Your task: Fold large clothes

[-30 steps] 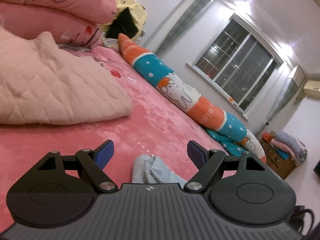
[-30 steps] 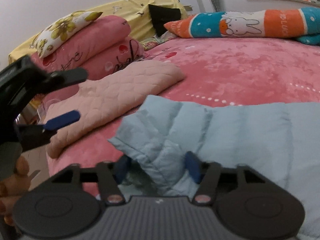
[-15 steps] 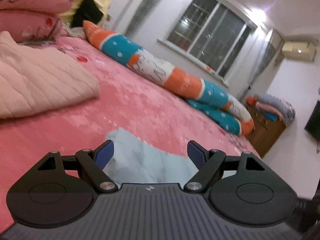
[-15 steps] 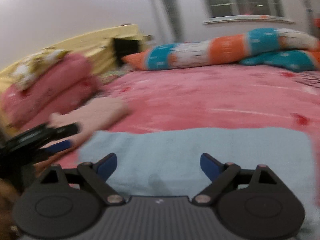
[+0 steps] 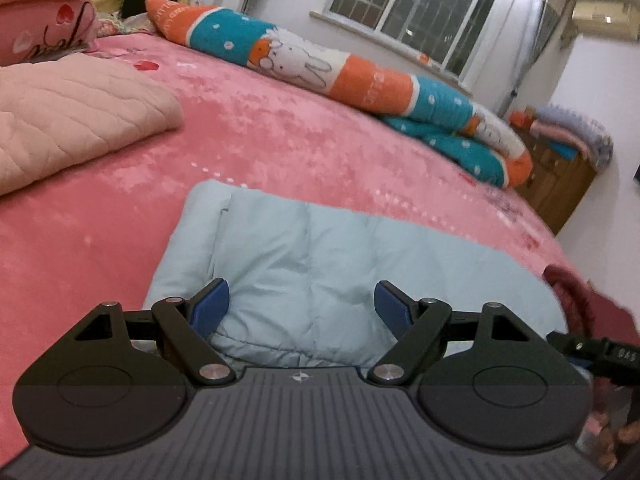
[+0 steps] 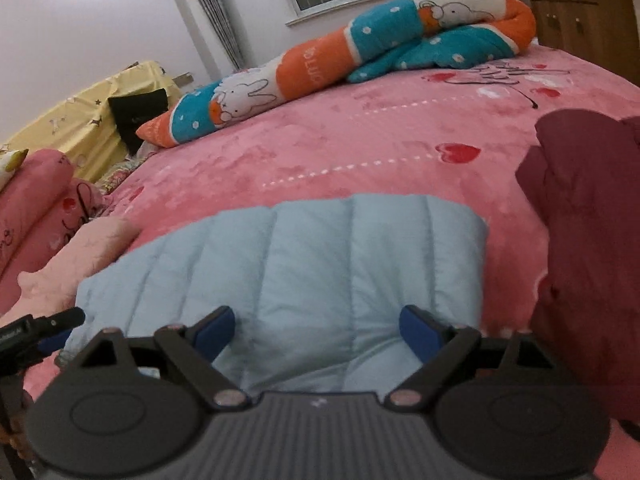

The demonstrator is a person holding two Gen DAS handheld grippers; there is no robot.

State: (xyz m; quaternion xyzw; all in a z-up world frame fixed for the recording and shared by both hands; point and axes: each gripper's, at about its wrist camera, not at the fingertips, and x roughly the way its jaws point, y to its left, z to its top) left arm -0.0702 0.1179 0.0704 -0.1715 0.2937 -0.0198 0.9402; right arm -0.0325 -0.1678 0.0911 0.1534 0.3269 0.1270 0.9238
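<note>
A pale blue padded jacket [image 5: 340, 264] lies folded flat on the pink bed [image 5: 280, 136]. My left gripper [image 5: 302, 308] hangs over the jacket's near left part, open, with nothing pinched between its blue pads. In the right wrist view the same jacket [image 6: 304, 264] spreads out ahead, and my right gripper [image 6: 318, 330] stands open wide above its near edge, gripping nothing. The other gripper's black tip [image 6: 44, 322] shows at the left edge of that view.
A folded pink quilted garment [image 5: 72, 116] lies to the left with pink pillows [image 5: 44, 28] behind. A dark red garment [image 6: 588, 248] lies at the jacket's right. A long orange and teal bolster [image 5: 360, 76] runs along the bed's far side by a wooden dresser [image 5: 560, 184].
My right gripper let go of the jacket's bunched corner, opened wide and swung right. The jacket now lies flat. My left gripper rolled level and moved over the jacket.
</note>
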